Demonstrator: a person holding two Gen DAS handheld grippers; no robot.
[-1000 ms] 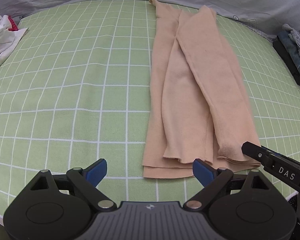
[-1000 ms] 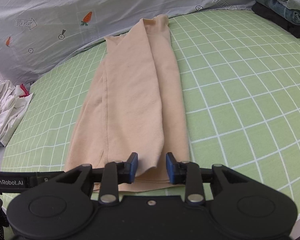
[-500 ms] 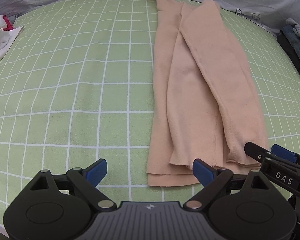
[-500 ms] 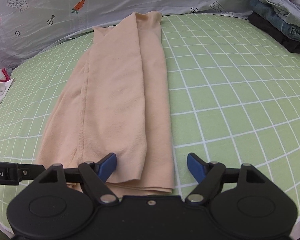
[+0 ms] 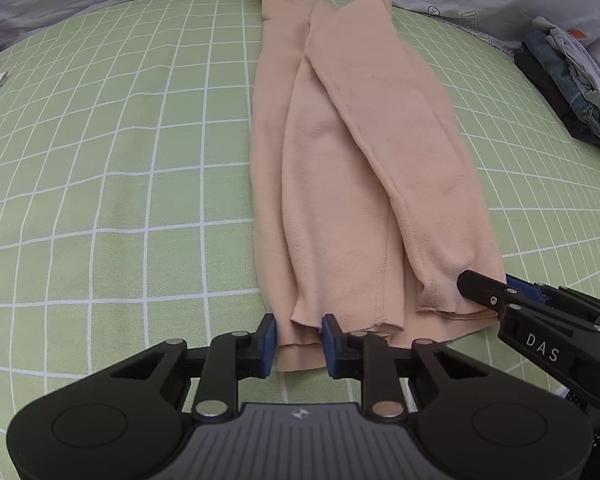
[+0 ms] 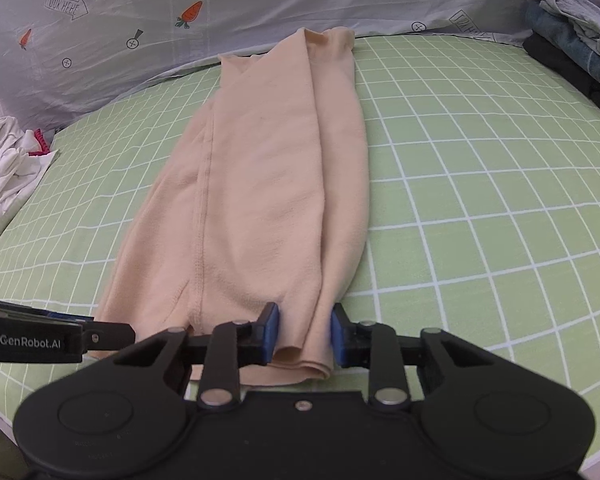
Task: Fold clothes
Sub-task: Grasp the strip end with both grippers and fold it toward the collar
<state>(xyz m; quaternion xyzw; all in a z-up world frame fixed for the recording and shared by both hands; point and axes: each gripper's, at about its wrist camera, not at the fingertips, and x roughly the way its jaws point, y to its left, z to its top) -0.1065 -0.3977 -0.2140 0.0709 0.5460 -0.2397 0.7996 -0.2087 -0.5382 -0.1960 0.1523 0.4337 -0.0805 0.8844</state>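
A peach garment (image 5: 352, 168), folded into a long narrow strip, lies lengthwise on the green checked bed cover (image 5: 120, 160); it also shows in the right wrist view (image 6: 268, 184). My left gripper (image 5: 299, 340) straddles the near left corner of its hem, jaws narrowed around the cloth with a gap still showing. My right gripper (image 6: 303, 334) straddles the near right corner of the hem the same way, blue pads on either side of the folded edge. The right gripper also shows at the right of the left wrist view (image 5: 540, 320).
A stack of folded dark and denim clothes (image 6: 572, 48) sits at the far right. A white crumpled garment (image 6: 8, 168) lies at the far left. A grey printed sheet (image 6: 140, 20) rises behind the bed. The near bed edge is just under the grippers.
Both grippers have moved in onto the near hem and their jaws have narrowed from wide open around its two corners. The garment has not shifted.
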